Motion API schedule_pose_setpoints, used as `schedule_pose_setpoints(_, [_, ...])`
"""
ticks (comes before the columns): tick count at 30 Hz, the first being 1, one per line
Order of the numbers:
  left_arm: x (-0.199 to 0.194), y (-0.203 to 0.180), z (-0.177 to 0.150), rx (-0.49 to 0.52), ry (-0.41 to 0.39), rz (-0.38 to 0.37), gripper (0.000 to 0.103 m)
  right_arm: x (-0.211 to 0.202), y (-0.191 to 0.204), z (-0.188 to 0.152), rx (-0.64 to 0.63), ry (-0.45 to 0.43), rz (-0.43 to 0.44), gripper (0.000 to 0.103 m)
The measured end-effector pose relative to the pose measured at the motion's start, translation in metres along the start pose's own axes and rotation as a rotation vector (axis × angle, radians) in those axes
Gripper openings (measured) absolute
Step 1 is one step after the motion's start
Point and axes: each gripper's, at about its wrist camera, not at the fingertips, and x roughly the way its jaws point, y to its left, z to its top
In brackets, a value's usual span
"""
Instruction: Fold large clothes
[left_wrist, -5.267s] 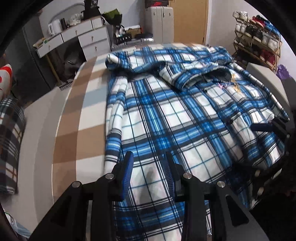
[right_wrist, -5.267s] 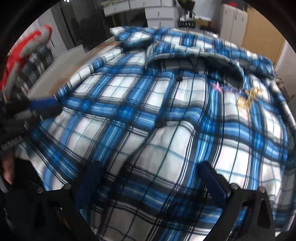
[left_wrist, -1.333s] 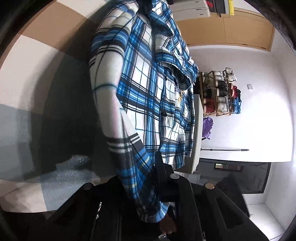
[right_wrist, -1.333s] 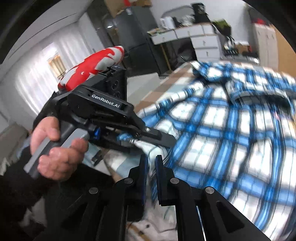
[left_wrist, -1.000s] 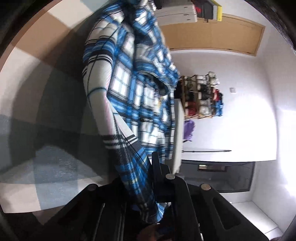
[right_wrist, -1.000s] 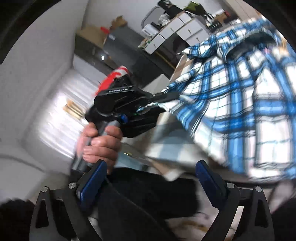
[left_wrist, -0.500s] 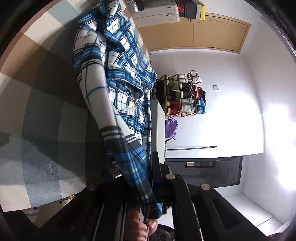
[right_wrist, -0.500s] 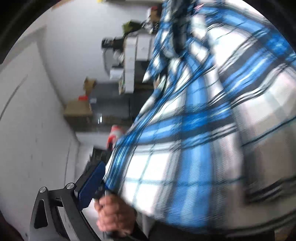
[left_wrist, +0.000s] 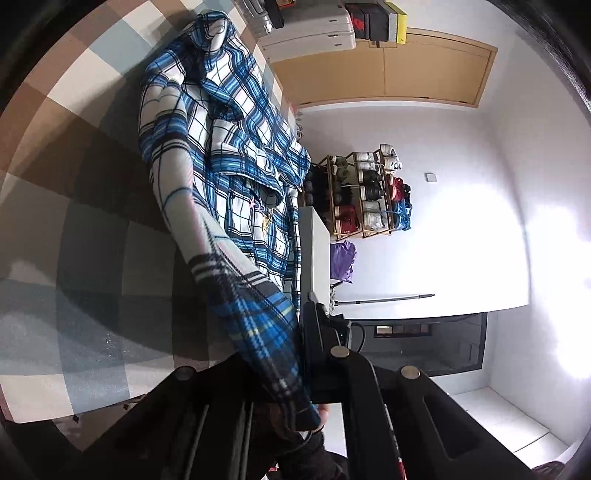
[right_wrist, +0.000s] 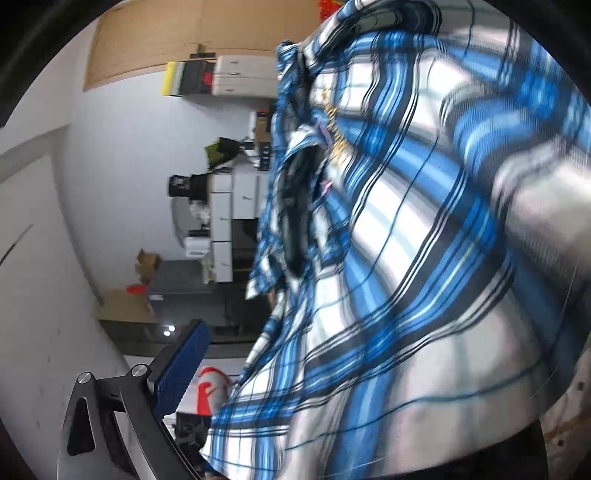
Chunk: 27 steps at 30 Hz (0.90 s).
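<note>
A big blue-and-white plaid shirt (left_wrist: 236, 155) lies along the chequered bed cover (left_wrist: 92, 221), seen sideways in the left wrist view. My left gripper (left_wrist: 291, 325) is shut on the shirt's near edge, which rises taut off the bed and hides one finger. In the right wrist view, also rolled sideways, the blurred shirt (right_wrist: 406, 221) fills the right half. My right gripper (right_wrist: 295, 350) is open. Only its left blue pad (right_wrist: 181, 369) shows, clear of the cloth. The other finger is hidden behind the shirt.
A shoe rack (left_wrist: 369, 192), a purple bag (left_wrist: 341, 258) and wooden doors (left_wrist: 406, 70) stand past the bed's white end board (left_wrist: 314, 251). White drawers (right_wrist: 225, 210) and a red-and-white object (right_wrist: 208, 391) lie beyond the shirt. A hand (left_wrist: 321, 413) shows under the held edge.
My right gripper went from shut to wide open, rolled over and swung close to the shirt, which now fills its view. My left gripper kept its grip and raised the edge slightly.
</note>
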Motion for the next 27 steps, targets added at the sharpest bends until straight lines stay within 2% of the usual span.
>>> schedule_pose_setpoints(5, [-0.004, 0.003, -0.001, -0.009, -0.008, 0.002, 0.001, -0.022, 0.011, 0.028, -0.156, -0.046, -0.256, 0.100])
schedule_pose_setpoints(9, [-0.002, 0.008, -0.001, -0.023, 0.002, 0.012, 0.001, -0.044, 0.011, 0.051, -0.238, -0.103, -0.417, 0.100])
schedule_pose_setpoints(12, [-0.002, 0.010, -0.003, -0.024, 0.004, 0.012, 0.001, -0.064, 0.002, 0.070, -0.250, -0.121, -0.479, 0.100])
schedule_pose_setpoints(16, [-0.003, 0.012, -0.003, -0.030, 0.000, 0.020, 0.001, -0.076, -0.005, 0.086, -0.267, -0.147, -0.516, 0.099])
schedule_pose_setpoints(19, [-0.003, 0.014, -0.003, -0.035, -0.002, 0.034, 0.001, -0.074, -0.004, 0.094, -0.321, -0.142, -0.540, 0.086])
schedule_pose_setpoints(21, [-0.004, 0.015, -0.003, -0.042, 0.001, 0.040, 0.001, -0.068, -0.003, 0.095, -0.363, -0.132, -0.564, 0.054])
schedule_pose_setpoints(22, [-0.004, 0.016, -0.004, -0.044, -0.002, 0.044, 0.001, -0.069, -0.003, 0.098, -0.379, -0.127, -0.572, 0.047])
schedule_pose_setpoints(24, [-0.005, 0.018, -0.005, -0.046, -0.005, 0.056, 0.001, -0.067, -0.006, 0.099, -0.412, -0.114, -0.597, 0.019])
schedule_pose_setpoints(27, [-0.006, 0.018, -0.007, -0.048, -0.022, 0.084, 0.001, -0.074, -0.007, 0.099, -0.463, -0.129, -0.612, 0.006])
